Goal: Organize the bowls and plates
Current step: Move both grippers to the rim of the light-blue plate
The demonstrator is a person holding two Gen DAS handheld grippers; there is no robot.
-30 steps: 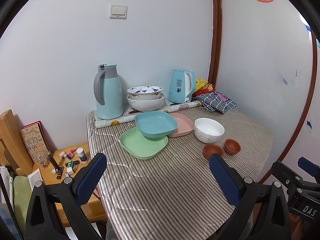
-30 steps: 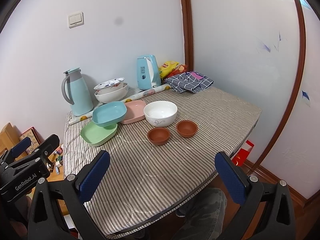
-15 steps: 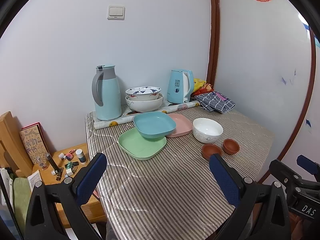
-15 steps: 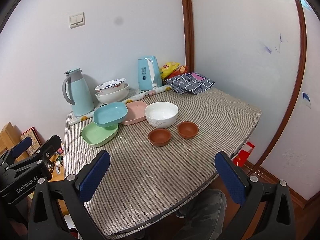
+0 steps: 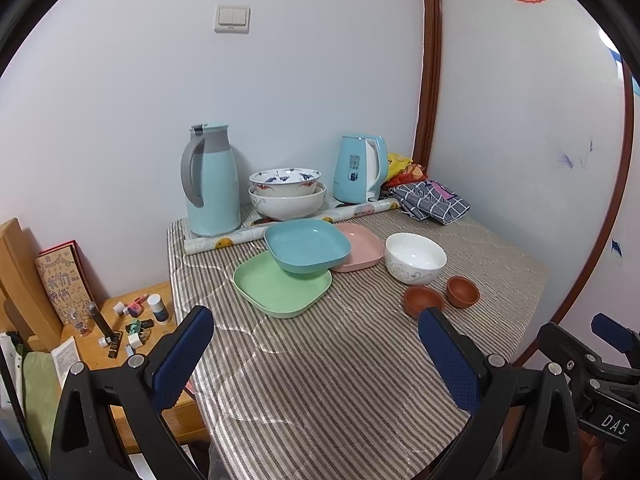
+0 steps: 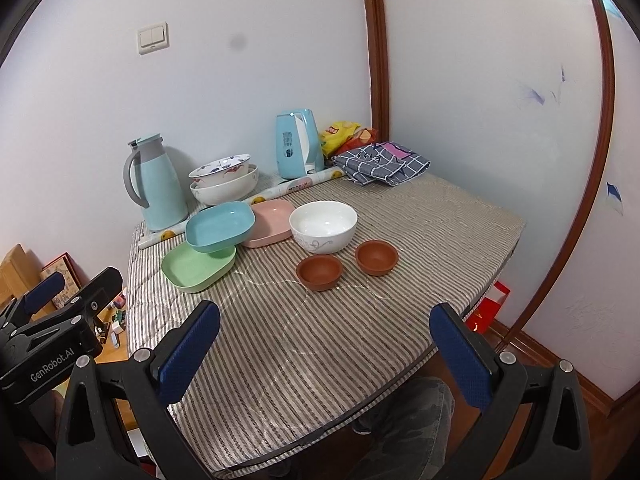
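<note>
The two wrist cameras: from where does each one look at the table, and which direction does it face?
Left wrist: sits on the left gripper, over the table's near-left corner, facing the green plate; own open blue fingers show, and the right gripper at the right edge.
Right wrist: sits on the right gripper, over the near edge, facing the brown cups; the left gripper shows at the left edge.
Shared: the white bowl, plates, kettle.

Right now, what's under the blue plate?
The blue plate rests tilted across the green plate and the pink plate edge. The parts of both beneath it are hidden, so anything lying there can't be seen.
</note>
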